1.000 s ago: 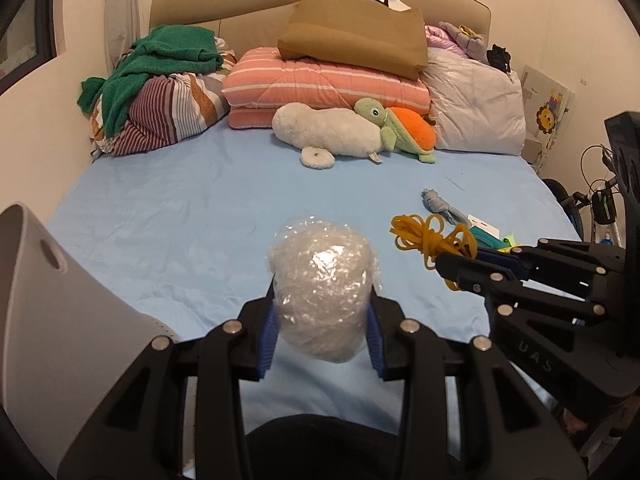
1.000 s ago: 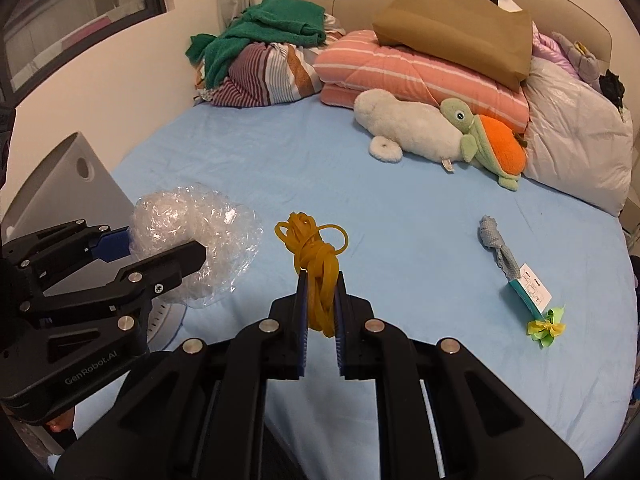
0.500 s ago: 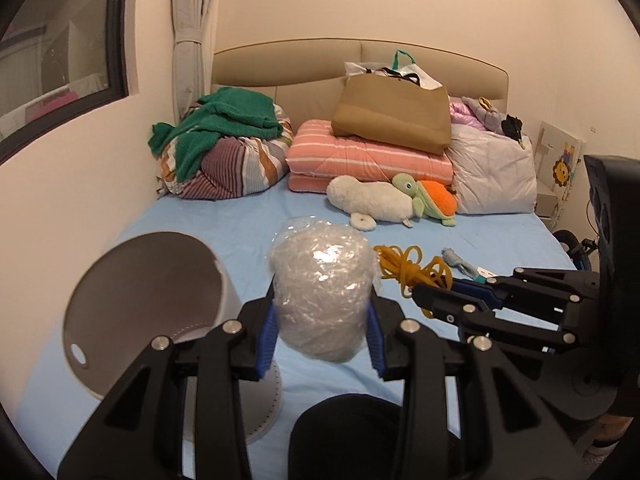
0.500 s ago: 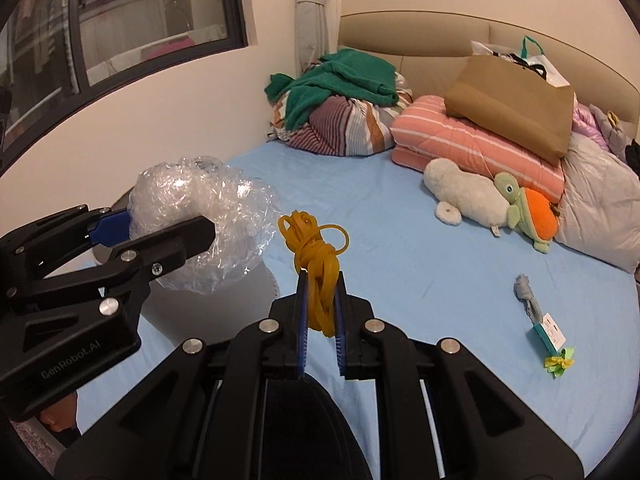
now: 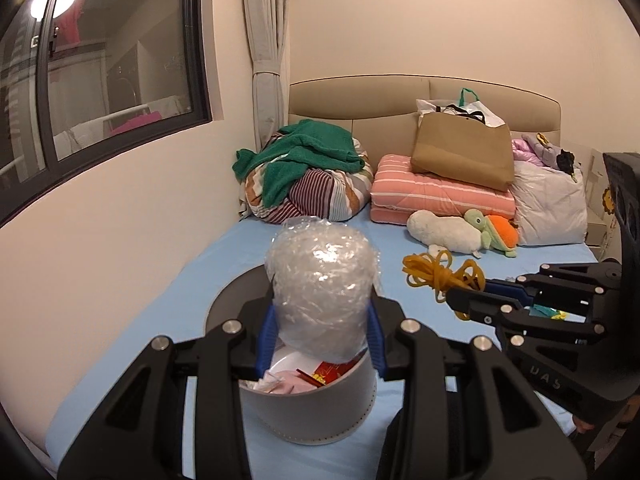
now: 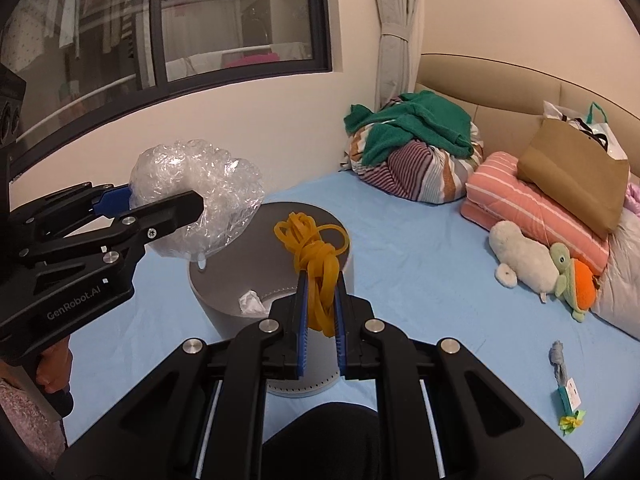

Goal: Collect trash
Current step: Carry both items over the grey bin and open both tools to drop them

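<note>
My left gripper (image 5: 320, 336) is shut on a ball of clear bubble wrap (image 5: 320, 288) and holds it just above the open grey round bin (image 5: 312, 408) on the blue bed. The bin holds paper and a red wrapper. My right gripper (image 6: 320, 344) is shut on a tangle of yellow rubber bands (image 6: 316, 256), held over the bin's near rim (image 6: 276, 296). In the right wrist view the left gripper (image 6: 160, 208) with the bubble wrap (image 6: 196, 196) hangs over the bin's left side. In the left wrist view the right gripper (image 5: 468, 300) shows with the bands (image 5: 436, 272).
A grey and teal tagged item with a yellow-green bow (image 6: 566, 392) lies on the blue sheet (image 6: 420, 280) at right. Plush toys (image 6: 540, 260), folded bedding (image 6: 532, 204), a brown bag (image 6: 576, 176) and a clothes pile (image 6: 416, 148) line the headboard. A wall with a window is at left.
Both grippers have lifted and swung left with their loads, from above the bare sheet to above the grey bin, whose open top now faces up below them.
</note>
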Action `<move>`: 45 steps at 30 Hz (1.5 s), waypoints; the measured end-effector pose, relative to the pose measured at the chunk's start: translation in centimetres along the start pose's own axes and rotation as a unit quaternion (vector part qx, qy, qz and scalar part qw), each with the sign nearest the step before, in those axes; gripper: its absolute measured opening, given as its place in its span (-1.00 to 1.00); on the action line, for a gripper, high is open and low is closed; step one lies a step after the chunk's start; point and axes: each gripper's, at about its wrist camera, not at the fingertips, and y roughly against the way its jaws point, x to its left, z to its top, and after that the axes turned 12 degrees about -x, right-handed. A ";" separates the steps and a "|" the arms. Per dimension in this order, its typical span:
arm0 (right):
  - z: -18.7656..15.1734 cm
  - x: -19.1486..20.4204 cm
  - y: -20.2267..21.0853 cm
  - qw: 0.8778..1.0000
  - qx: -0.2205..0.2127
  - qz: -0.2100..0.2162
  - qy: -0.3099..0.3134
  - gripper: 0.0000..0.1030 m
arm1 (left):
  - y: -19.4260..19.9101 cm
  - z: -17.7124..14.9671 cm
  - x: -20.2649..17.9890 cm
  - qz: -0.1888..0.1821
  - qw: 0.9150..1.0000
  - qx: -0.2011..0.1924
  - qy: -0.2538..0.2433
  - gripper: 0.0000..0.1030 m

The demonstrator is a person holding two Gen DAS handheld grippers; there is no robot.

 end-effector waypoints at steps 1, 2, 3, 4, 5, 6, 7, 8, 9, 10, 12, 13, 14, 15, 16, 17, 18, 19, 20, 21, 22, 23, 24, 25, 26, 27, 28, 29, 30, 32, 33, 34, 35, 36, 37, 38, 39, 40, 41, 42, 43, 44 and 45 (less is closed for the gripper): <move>0.4 0.6 -0.3 1.000 -0.001 0.005 0.006 -0.80 | 0.2 0.0 0.4 0.004 1.000 0.000 -0.002 -0.27; 0.7 1.0 -0.6 1.000 -0.002 0.008 0.010 -0.80 | 0.2 0.0 0.7 0.009 1.000 -0.001 -0.003 -0.27; 1.0 1.4 -0.9 1.000 -0.002 0.011 0.013 -0.80 | 0.3 0.0 1.0 0.013 1.000 -0.001 -0.005 -0.27; 1.3 1.8 -1.2 1.000 -0.003 0.014 0.016 -0.80 | 0.4 0.0 1.4 0.015 1.000 -0.001 -0.005 -0.27; 1.6 2.2 -1.6 1.000 -0.004 0.018 0.020 -0.80 | 0.4 0.0 1.7 0.018 1.000 -0.002 -0.005 -0.27; 1.9 2.5 -1.8 1.000 -0.004 0.022 0.022 -0.80 | 0.4 0.0 2.1 0.021 1.000 -0.002 -0.005 -0.27; 2.1 2.8 -2.2 0.999 -0.004 0.025 0.025 -0.80 | 0.2 0.1 2.4 0.023 1.000 -0.002 -0.005 -0.27; 2.3 3.0 -2.6 0.999 -0.004 0.027 0.027 -0.80 | 0.0 0.1 2.7 0.025 1.000 -0.002 -0.004 -0.27; 2.5 3.3 -2.9 0.999 -0.003 0.030 0.030 -0.80 | -0.1 0.1 3.0 0.027 1.000 -0.002 -0.002 -0.27; 2.6 3.6 -3.2 0.999 -0.002 0.032 0.032 -0.80 | -0.2 0.1 3.3 0.029 1.000 -0.001 -0.001 -0.27; 2.9 4.1 -4.1 0.999 0.001 0.037 0.035 -0.80 | -0.7 0.1 3.8 0.030 1.000 0.001 0.004 -0.27; 2.9 4.2 -4.6 0.999 0.003 0.039 0.036 -0.80 | -0.9 0.0 4.0 0.031 1.000 0.002 0.006 -0.27; 2.9 4.3 -5.1 0.998 0.006 0.041 0.036 -0.80 | -1.3 0.0 4.2 0.032 0.999 0.004 0.008 -0.27; 3.0 4.4 -5.6 0.998 0.010 0.043 0.036 -0.80 | -1.6 -0.1 4.3 0.032 0.999 0.006 0.009 -0.27; 3.0 4.4 -6.1 0.998 0.013 0.045 0.035 -0.80 | -2.0 -0.1 4.6 0.031 0.999 0.008 0.012 -0.27; 3.0 4.4 -6.7 0.998 0.016 0.046 0.035 -0.80 | -2.3 -0.2 4.8 0.031 0.999 0.010 0.013 -0.27; 3.0 4.4 -7.1 0.998 0.019 0.047 0.035 -0.80 | -2.7 -0.3 5.0 0.031 0.999 0.012 0.015 -0.26; 3.0 4.3 -7.6 0.998 0.022 0.048 0.034 -0.80 | -3.2 -0.4 5.2 0.030 0.999 0.015 0.017 -0.26; 2.9 4.2 -8.2 0.998 0.026 0.049 0.033 -0.80 | -3.7 -0.5 5.3 0.030 0.999 0.018 0.019 -0.26; 2.9 4.1 -8.6 0.998 0.030 0.050 0.032 -0.80 | -4.2 -0.6 5.5 0.029 0.999 0.021 0.022 -0.26; 2.8 4.0 -9.1 0.998 0.033 0.050 0.031 -0.80 | -4.7 -0.8 5.6 0.028 0.999 0.025 0.024 -0.26; 2.7 3.9 -9.6 0.998 0.038 0.050 0.031 -0.79 | -5.3 -0.9 5.7 0.027 0.999 0.029 0.027 -0.26; 2.6 3.7 -9.9 0.997 0.041 0.050 0.030 -0.79 | -5.8 -1.1 5.8 0.025 0.999 0.033 0.029 -0.26; 2.5 3.6 -10.4 0.997 0.045 0.049 0.029 -0.79 | -6.3 -1.3 5.9 0.024 0.999 0.036 0.030 -0.26; 2.3 3.4 -10.8 0.997 0.048 0.049 0.026 -0.79 | -6.8 -1.4 5.9 0.024 0.998 0.039 0.032 -0.25; 2.1 3.2 -11.1 0.997 0.052 0.049 0.024 -0.79 | -7.3 -1.7 6.0 0.023 0.998 0.043 0.034 -0.25; 2.1 3.1 -11.4 0.997 0.054 0.048 0.023 -0.79 | -7.5 -1.8 6.1 0.021 0.998 0.046 0.037 -0.25; 1.9 2.9 -11.7 0.997 0.056 0.047 0.022 -0.79 | -7.8 -2.1 6.2 0.020 0.998 0.049 0.038 -0.25; 1.8 2.7 -11.9 0.997 0.058 0.047 0.021 -0.79 | -8.1 -2.2 6.3 0.019 0.998 0.052 0.040 -0.25; 1.7 2.5 -12.4 0.997 0.062 0.046 0.018 -0.79 | -8.7 -2.4 6.4 0.017 0.997 0.057 0.042 -0.25; 1.6 2.4 -12.5 0.997 0.063 0.046 0.017 -0.79 | -8.9 -2.5 6.5 0.017 0.997 0.058 0.044 -0.25; 1.6 2.3 -12.6 0.997 0.064 0.046 0.017 -0.79 | -9.1 -2.6 6.6 0.016 0.997 0.060 0.045 -0.25; 1.6 2.3 -12.8 0.997 0.065 0.046 0.017 -0.79 | -9.3 -2.6 6.6 0.017 0.997 0.062 0.046 -0.25; 1.5 2.3 -12.9 0.997 0.066 0.047 0.016 -0.79 | -9.4 -2.7 6.7 0.017 0.997 0.063 0.047 -0.25; 1.5 2.3 -13.1 0.996 0.068 0.048 0.016 -0.79 | -9.6 -2.7 6.8 0.017 0.997 0.065 0.049 -0.25; 1.5 2.3 -13.3 0.996 0.069 0.049 0.016 -0.79 | -9.7 -2.8 6.9 0.017 0.996 0.066 0.050 -0.25; 1.5 2.3 -13.4 0.996 0.069 0.049 0.016 -0.79 | -9.8 -2.8 7.0 0.017 0.996 0.067 0.051 -0.25; 1.4 2.3 -13.4 0.996 0.070 0.050 0.016 -0.78 | -9.9 -2.8 7.1 0.017 0.996 0.068 0.051 -0.22; 1.4 2.3 -13.5 0.996 0.071 0.051 0.016 -0.77 | -9.9 -2.8 7.1 0.017 0.996 0.069 0.049 -0.19; 1.4 2.2 -13.5 0.996 0.071 0.051 0.015 -0.73 | -9.9 -2.8 7.0 0.014 0.996 0.070 0.047 -0.11; 1.4 2.1 -13.6 0.996 0.071 0.053 0.012 -0.67 | -10.0 -2.9 6.9 0.017 0.996 0.072 0.045 -0.01; 1.4 2.0 -13.6 0.996 0.071 0.050 0.009 -0.59 | -10.0 -2.9 7.0 0.028 0.996 0.072 0.042 0.25; 1.4 1.9 -13.6 0.997 0.069 0.044 0.008 -0.58 | -9.8 -3.0 7.1 0.049 0.996 0.068 0.039 0.50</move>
